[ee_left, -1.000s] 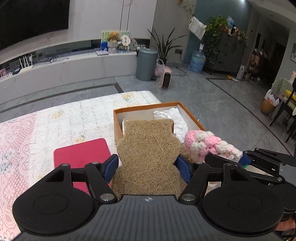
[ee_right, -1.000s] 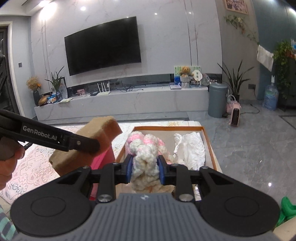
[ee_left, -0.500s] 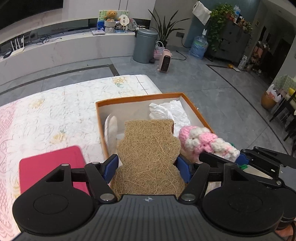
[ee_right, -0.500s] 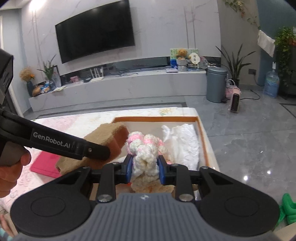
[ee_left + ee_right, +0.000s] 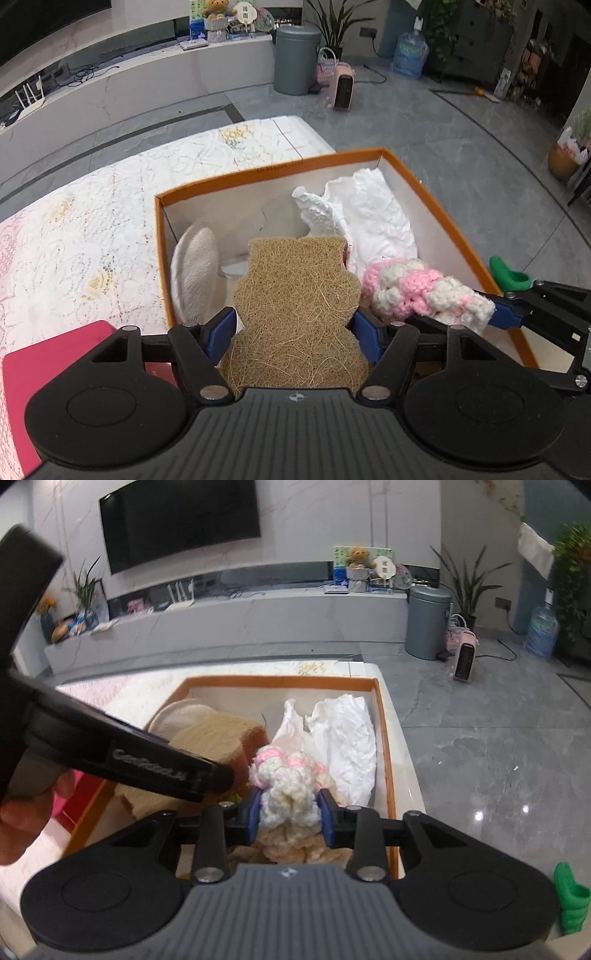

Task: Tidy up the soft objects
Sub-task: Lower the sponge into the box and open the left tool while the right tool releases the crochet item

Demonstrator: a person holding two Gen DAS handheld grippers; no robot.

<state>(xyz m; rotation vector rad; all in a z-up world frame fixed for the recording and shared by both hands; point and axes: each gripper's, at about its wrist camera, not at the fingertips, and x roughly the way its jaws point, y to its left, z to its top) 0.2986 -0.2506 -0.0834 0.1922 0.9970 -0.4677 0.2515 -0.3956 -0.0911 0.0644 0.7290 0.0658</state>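
Note:
My left gripper [image 5: 293, 332] is shut on a brown bear-shaped fibre sponge [image 5: 295, 306] and holds it over the near part of the orange box [image 5: 266, 168]. My right gripper [image 5: 290, 812] is shut on a pink and white crochet piece [image 5: 290, 786], also over the box [image 5: 280, 682], just right of the sponge [image 5: 218, 738]. The crochet piece [image 5: 417, 291] and right gripper show at the right of the left wrist view. The box holds white crumpled cloth [image 5: 373, 221] and a round beige pad [image 5: 195, 273].
The box sits on a table with a lace-pattern cloth [image 5: 92, 229]. A red flat item [image 5: 55, 365] lies left of the box. A green object [image 5: 570, 901] lies right of the box. The table edge and grey floor [image 5: 498, 746] are to the right.
Both grippers have moved forward and down over the box with their objects still held. The box looks larger and closer in both views.

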